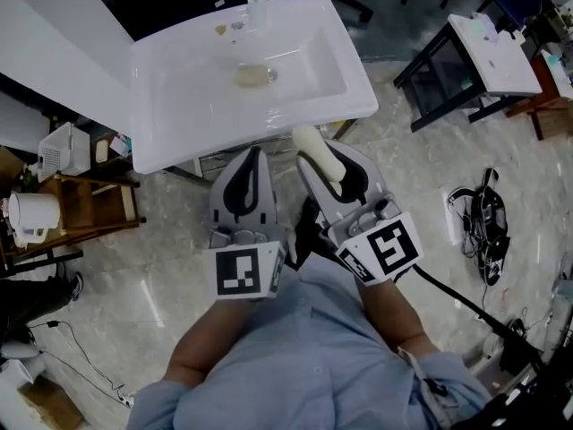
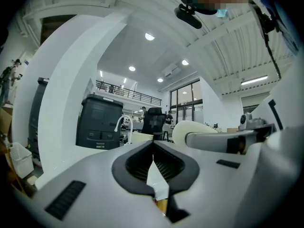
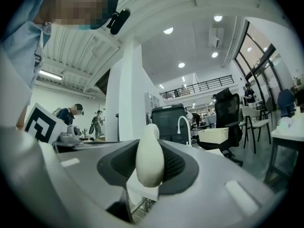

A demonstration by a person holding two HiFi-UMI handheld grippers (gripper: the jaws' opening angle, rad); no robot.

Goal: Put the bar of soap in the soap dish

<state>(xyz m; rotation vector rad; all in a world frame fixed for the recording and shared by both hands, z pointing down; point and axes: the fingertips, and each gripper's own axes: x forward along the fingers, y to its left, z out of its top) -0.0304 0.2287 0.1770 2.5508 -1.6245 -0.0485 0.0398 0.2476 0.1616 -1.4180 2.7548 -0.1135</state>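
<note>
Right gripper pinches the bar of soap just short of the washbasin front edge. Left gripper is pressed together and empty. Transport step in hand. The next move requires reaching over the washbasin to the yellowish oval inside it, judged to be the soap dish.

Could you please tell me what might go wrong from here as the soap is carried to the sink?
1. The right tongs hold the smooth, rounded bar of soap with its end sticking out; it may slip and drop to the floor just short of the sink.
2. The beige oval in the basin, probably the dish, looks small; the soap could miss it.
3. The shut left tongs sit close alongside and might knock it.
</note>
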